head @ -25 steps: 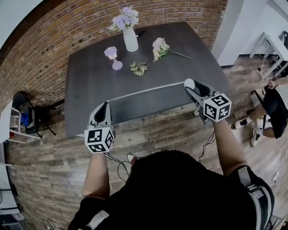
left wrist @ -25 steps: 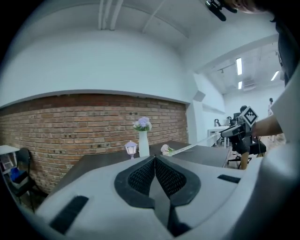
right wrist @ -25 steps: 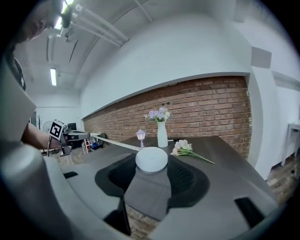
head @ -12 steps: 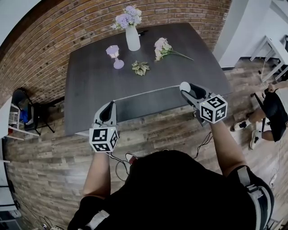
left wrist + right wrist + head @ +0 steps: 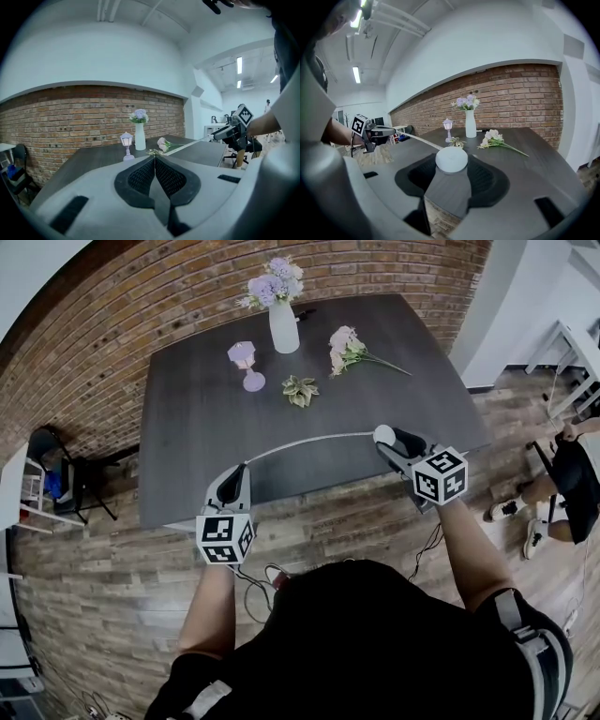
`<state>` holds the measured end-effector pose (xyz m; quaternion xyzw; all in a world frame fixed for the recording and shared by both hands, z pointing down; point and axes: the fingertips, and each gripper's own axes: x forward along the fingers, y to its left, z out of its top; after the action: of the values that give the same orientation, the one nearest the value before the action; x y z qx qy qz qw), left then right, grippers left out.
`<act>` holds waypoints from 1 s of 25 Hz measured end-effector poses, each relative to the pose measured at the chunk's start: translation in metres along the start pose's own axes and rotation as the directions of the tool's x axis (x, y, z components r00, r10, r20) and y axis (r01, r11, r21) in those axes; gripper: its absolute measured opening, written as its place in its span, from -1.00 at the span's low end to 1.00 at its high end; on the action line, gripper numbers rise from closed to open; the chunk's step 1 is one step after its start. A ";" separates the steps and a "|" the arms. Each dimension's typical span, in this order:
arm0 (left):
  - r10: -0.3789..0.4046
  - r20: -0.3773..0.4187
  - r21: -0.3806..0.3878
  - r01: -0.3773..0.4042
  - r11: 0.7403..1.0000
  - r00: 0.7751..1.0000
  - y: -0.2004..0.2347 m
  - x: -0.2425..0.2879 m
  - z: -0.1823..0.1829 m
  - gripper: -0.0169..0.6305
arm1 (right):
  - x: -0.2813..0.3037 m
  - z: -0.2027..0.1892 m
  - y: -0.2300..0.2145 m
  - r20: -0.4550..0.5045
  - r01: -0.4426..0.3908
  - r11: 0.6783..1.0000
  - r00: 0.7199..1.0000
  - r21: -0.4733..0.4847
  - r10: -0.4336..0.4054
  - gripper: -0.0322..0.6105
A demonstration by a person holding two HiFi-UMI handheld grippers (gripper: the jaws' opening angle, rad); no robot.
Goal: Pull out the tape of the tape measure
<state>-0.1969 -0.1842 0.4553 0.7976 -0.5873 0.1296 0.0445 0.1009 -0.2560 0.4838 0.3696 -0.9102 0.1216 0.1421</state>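
The white round tape measure case (image 5: pixel 383 435) sits between the jaws of my right gripper (image 5: pixel 387 440), which is shut on it above the near right part of the dark table (image 5: pixel 187 418). In the right gripper view the case (image 5: pixel 451 160) fills the gap between the pads. The pale tape (image 5: pixel 300 442) runs from it in a shallow arc to my left gripper (image 5: pixel 240 471), which is shut on the tape's end near the table's front edge. The left gripper view shows the pads (image 5: pixel 140 176) pressed together and the tape (image 5: pixel 185 146) stretching toward the right gripper (image 5: pixel 230 133).
At the back of the table stand a white vase of purple flowers (image 5: pixel 283 322) and a small lilac lantern (image 5: pixel 246 362), with a pink bouquet (image 5: pixel 352 348) and a green sprig (image 5: pixel 301 389) lying nearby. A person (image 5: pixel 567 470) sits at the right; a chair (image 5: pixel 52 474) is at the left.
The two grippers have come somewhat closer together, the left one shifting right. The tape, straight before, now bows in an arc between them.
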 end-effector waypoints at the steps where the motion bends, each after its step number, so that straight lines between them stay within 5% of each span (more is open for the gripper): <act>1: 0.000 -0.011 -0.001 0.000 1.000 1.000 0.000 0.003 -0.005 -0.91 | 0.004 -0.006 -0.001 -0.017 -0.001 1.000 1.000 -0.005 0.001 -0.25; 16: -0.042 -0.294 -0.007 0.042 0.999 0.955 0.001 0.063 -0.113 -0.91 | 0.076 -0.103 -0.017 -0.253 0.024 0.998 0.967 0.061 -0.008 -0.25; 25: -0.047 -0.335 -0.066 0.026 0.997 0.941 0.009 0.083 -0.141 -0.91 | 0.087 -0.129 -0.031 -0.333 0.106 0.994 0.938 0.013 -0.096 -0.25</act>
<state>-0.2042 -0.2324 0.6121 0.7729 -0.5598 0.2452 0.1708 0.0843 -0.2911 0.6374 0.3922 -0.8512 0.1884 0.2934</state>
